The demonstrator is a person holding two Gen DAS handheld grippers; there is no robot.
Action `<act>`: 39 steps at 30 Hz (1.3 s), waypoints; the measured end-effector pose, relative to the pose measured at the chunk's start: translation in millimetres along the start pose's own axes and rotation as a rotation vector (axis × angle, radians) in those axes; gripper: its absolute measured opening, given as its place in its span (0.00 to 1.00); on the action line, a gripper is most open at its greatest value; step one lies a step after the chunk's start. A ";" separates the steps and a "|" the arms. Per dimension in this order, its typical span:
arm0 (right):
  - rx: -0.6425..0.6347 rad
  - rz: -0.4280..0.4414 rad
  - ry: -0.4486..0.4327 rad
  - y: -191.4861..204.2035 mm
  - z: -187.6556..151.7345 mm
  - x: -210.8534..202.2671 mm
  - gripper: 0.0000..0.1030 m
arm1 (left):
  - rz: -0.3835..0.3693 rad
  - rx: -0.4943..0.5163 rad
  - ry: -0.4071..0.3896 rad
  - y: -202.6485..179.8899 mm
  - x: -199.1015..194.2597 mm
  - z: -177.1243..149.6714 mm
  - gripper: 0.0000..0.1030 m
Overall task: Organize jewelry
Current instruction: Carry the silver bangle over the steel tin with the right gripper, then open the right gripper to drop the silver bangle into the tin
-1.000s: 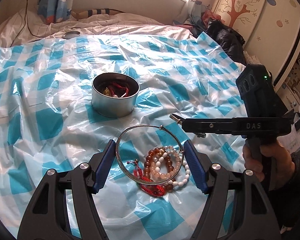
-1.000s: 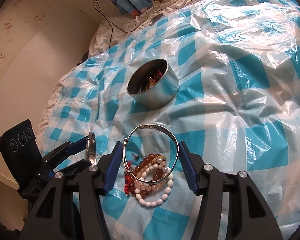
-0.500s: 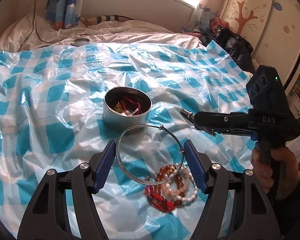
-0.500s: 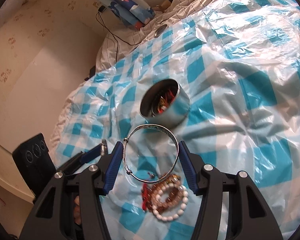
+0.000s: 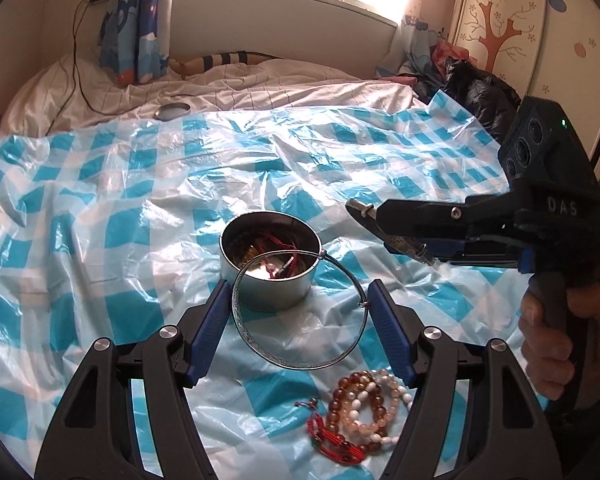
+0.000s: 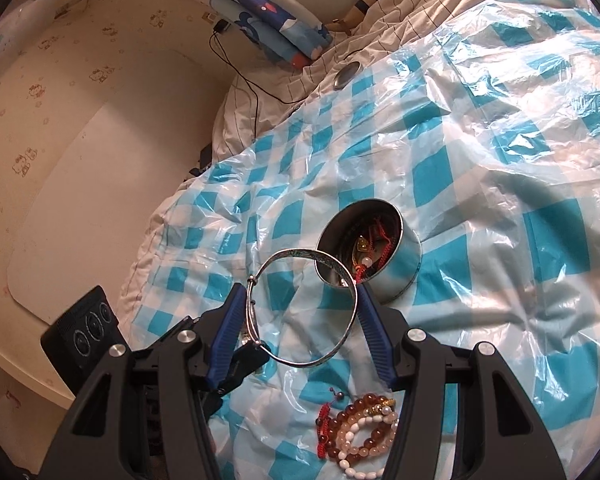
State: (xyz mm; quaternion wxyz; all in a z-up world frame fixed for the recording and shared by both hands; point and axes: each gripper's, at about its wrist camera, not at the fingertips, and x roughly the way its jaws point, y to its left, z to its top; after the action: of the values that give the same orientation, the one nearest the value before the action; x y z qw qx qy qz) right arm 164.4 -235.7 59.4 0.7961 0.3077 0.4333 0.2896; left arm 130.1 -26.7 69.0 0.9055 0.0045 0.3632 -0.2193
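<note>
Bedroom, checked plastic sheet [image 5: 100, 240] over the bed. The left gripper [image 5: 300, 336] is clamped across a silver bangle [image 5: 300, 366]. The right gripper [image 6: 300, 320] is clenched on a second bangle [image 6: 300, 364]. Both are up off the sheet, I'd guess for dropping into the tin [image 5: 272, 296] mid-sheet. The bead bracelets [image 5: 364, 412] wait by the near edge.

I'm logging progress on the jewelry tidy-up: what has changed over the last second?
The left gripper, shut on the left bangle, and the right gripper, shut on the right bangle, carried them up and forward, away from the bead bracelets toward the tin. The bracelets stayed on the checked sheet, the tin kept its place, and neither grip changed.
</note>
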 end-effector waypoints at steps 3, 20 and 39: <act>0.004 0.003 -0.001 -1.9 1.9 3.3 0.54 | 0.019 0.002 -0.001 0.0 3.0 0.6 0.64; 0.001 0.044 -0.015 -9.7 21.5 20.4 0.54 | 0.101 0.090 -0.047 -5.7 16.6 14.3 0.64; -0.025 -0.012 -0.029 -20.7 37.1 42.0 0.54 | 0.053 0.003 0.034 17.1 99.3 21.6 0.64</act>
State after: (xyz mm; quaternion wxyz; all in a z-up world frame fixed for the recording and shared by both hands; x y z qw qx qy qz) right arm 219.9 -227.3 38.8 0.8077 0.2993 0.4201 0.2856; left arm 214.7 -54.0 16.8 0.9047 0.0195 0.3781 -0.1955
